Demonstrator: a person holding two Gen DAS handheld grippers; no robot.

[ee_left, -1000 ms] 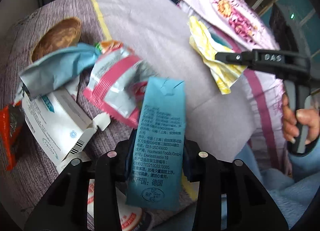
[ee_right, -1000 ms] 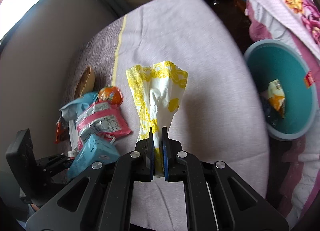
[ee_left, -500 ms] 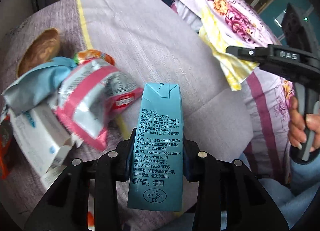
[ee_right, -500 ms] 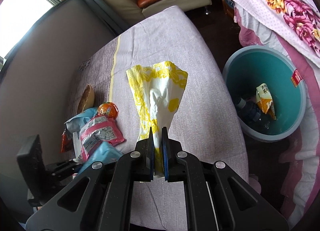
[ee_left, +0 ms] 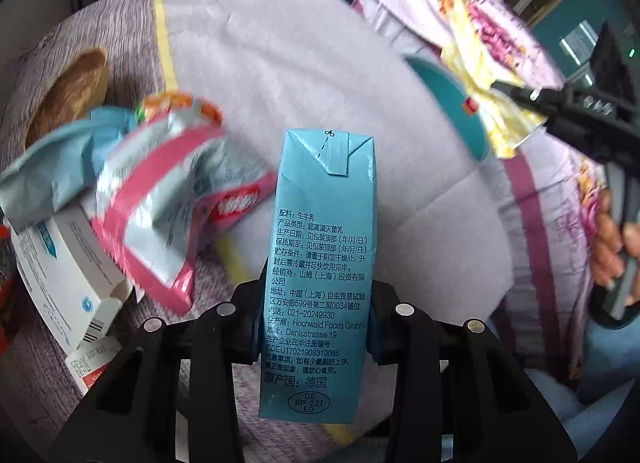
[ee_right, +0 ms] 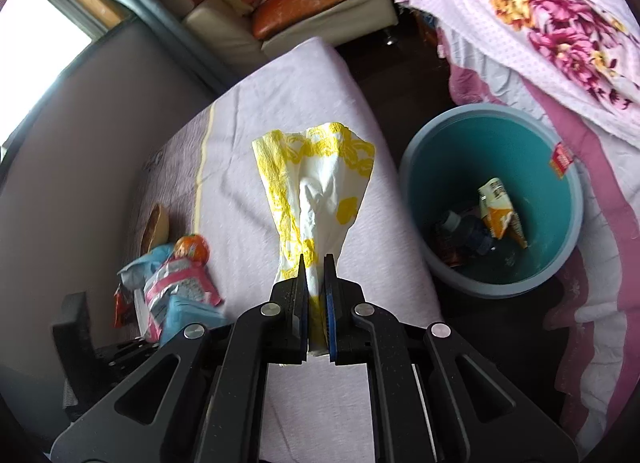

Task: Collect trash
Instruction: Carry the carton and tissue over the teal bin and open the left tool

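My left gripper (ee_left: 314, 327) is shut on a light blue milk carton (ee_left: 322, 247), held upright above the lilac bed cover (ee_left: 288, 63). My right gripper (ee_right: 316, 295) is shut on a yellow-and-white wrapper (ee_right: 320, 191) that hangs above the bed edge, left of the teal bin (ee_right: 496, 143). The right gripper (ee_left: 560, 103) with the wrapper (ee_left: 484, 83) also shows at the right of the left wrist view, over the bin rim (ee_left: 448, 103). The bin holds an orange packet (ee_right: 500, 215) and a dark bottle (ee_right: 464, 235).
A pile of trash lies on the bed's left: a pink-and-silver packet (ee_left: 160, 199), a blue wrapper (ee_left: 52, 167), a white box (ee_left: 64, 275), an orange item (ee_right: 192, 251) and a brown bowl (ee_left: 68, 95). A floral quilt (ee_right: 560, 23) lies behind the bin.
Both grippers have risen and shifted right toward the bin, each still holding its item. The bin now shows larger in the right wrist view and its rim has come into the left wrist view.
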